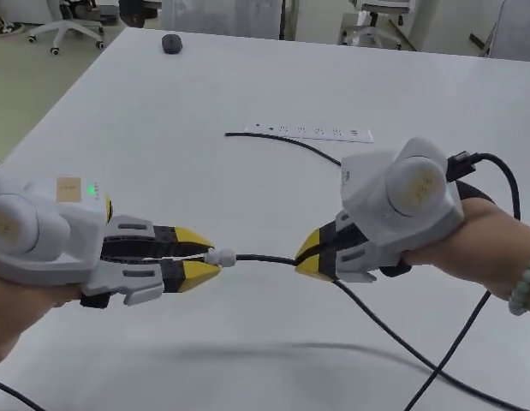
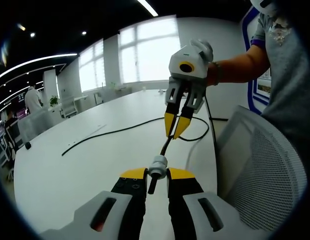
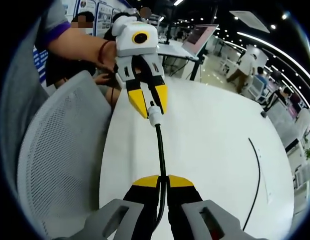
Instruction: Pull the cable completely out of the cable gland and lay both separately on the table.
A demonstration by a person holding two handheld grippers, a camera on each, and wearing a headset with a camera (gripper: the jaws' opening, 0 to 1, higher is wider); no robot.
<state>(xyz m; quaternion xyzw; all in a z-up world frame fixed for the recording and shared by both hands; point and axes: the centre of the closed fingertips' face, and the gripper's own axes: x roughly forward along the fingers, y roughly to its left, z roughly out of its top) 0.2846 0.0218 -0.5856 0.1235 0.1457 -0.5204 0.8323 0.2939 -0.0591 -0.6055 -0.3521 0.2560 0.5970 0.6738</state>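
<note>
Cable [image 1: 265, 258] runs straight through the white gland [image 1: 220, 256], both held above the bench [image 1: 205, 86]; left gripper [image 1: 200, 257] jaws clamped on the gland; right gripper [image 1: 306, 257] jaws clamped on the cable near it; slack trails over the bench.

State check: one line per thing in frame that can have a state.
Left gripper: shut on the white plastic cable gland, held above the white table.
Right gripper: shut on the black cable, a short way from the gland.
White plastic cable gland: clamped between the left fingers, with the cable running through it.
Black cable: straight between the two grippers, not yet pulled out. The rest trails over the table.
</note>
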